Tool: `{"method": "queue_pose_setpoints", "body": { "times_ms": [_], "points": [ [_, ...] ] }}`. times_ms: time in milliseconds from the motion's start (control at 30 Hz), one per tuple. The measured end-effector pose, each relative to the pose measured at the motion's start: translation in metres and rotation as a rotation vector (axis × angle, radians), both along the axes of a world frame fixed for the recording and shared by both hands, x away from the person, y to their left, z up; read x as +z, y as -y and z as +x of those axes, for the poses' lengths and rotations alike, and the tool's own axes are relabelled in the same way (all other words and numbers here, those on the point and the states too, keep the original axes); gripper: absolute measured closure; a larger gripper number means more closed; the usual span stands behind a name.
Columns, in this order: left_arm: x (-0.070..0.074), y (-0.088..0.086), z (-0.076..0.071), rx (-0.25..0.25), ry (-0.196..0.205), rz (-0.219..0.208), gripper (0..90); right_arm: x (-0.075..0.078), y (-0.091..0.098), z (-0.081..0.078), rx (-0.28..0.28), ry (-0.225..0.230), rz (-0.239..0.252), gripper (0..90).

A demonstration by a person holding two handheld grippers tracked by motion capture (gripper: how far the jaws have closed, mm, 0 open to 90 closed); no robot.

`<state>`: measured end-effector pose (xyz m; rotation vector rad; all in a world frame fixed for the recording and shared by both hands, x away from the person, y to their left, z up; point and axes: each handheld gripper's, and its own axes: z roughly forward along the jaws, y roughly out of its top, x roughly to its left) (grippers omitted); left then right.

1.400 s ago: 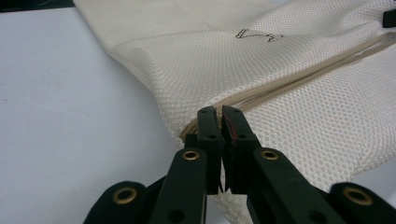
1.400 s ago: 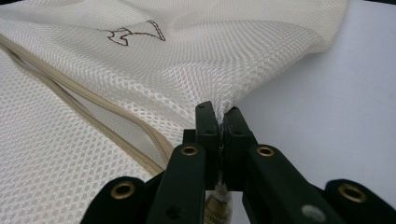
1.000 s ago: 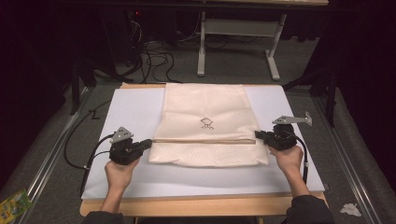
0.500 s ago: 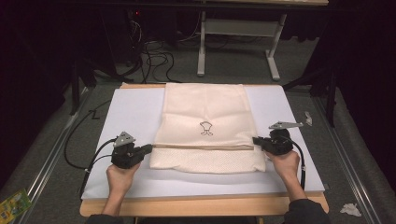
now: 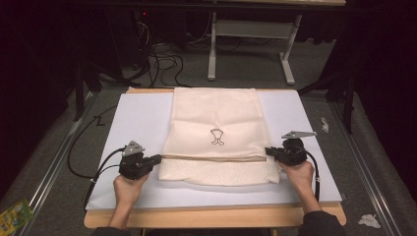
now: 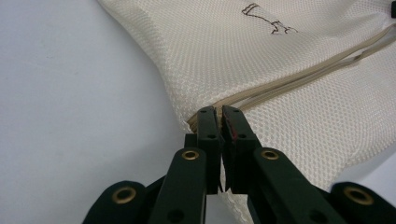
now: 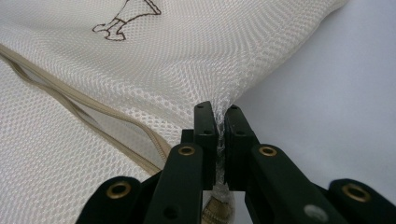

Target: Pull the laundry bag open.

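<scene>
The left gripper (image 5: 156,159) is pinched on the left end of the mesh bag's (image 5: 216,129) folded edge, with the bag stretching away to its right. That fold line runs straight across between both tools on the white board (image 5: 133,114). The right gripper (image 5: 269,151) is clamped on the opposite end, bag to its left; each hand sits equally near.

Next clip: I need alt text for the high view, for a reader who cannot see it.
A cream mesh laundry bag lies flat on a white table, its near part folded over. A person's hands hold the left gripper and right gripper, jaws shut on the bag's left and right edges at the fold.
</scene>
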<state>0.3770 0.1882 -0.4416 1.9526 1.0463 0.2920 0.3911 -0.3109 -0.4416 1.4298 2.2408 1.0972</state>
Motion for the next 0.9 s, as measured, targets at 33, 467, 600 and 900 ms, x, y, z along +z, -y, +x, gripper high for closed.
{"method": "queue_pose_setpoints", "body": {
  "times_ms": [33,467,600,900],
  "points": [
    [-0.0004,0.0002,0.0001,-0.001,-0.001,0.003,86.7,-0.0006,0.0005,-0.0001,-0.002,-0.003,-0.002,86.8],
    [-0.0053,0.0051,0.0013,-0.008,-0.022,0.020,86.6,-0.0073,-0.0010,0.0001,-0.012,-0.012,-0.023,85.3],
    [-0.0062,0.0054,0.0009,-0.012,-0.020,0.031,86.3,-0.0091,-0.0011,-0.0006,-0.013,-0.012,-0.033,80.7],
    [-0.0060,0.0059,0.0012,-0.019,-0.018,0.017,84.6,-0.0095,-0.0015,-0.0013,-0.019,-0.011,-0.047,71.5]
  ]
}}
